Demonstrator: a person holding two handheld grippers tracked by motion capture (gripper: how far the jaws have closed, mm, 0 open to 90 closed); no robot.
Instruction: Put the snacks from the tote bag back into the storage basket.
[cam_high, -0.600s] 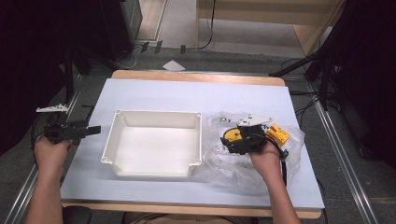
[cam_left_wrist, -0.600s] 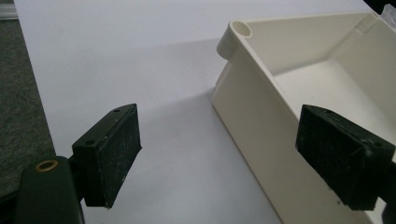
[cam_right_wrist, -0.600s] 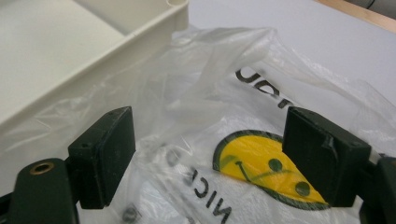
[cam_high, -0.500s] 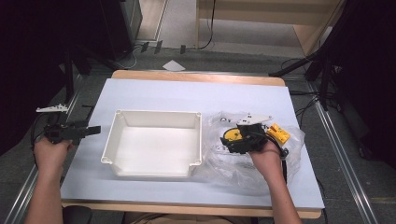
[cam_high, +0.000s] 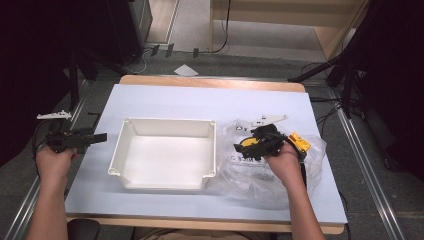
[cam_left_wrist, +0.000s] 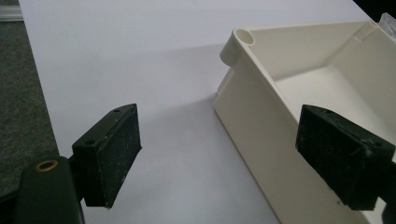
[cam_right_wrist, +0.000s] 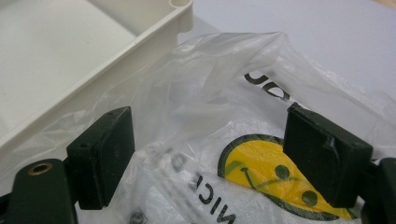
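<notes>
Left hand-held gripper (cam_high: 102, 137): held above the left edge of the bench, just left of the tray; its jaws are seen wide apart with nothing between them, so it is released. It is judged to be parked there, ready to steady the tray if needed.

Bench (cam_high: 200, 100): a pale blue-white covered bench with a wooden far edge; the things are laid in its near half, within easy reach of both hands.

Tray (cam_high: 165, 156): an empty white rectangular plastic tray with rounded corner posts, set at the middle; it is judged to be placed there as the receiving container.

Bag (cam_high: 260, 175): a crumpled clear plastic bag printed with a yellow smiley face (cam_right_wrist: 271, 175) and black lettering, lying right of the tray and touching its right wall. Small items seem to be inside, but they cannot be made out.

Right hand-held gripper (cam_high: 239, 148): lowered over the bag, its jaws spread with loose film between them but not pinched; it is released, apparently lined up for a grasp.
</notes>
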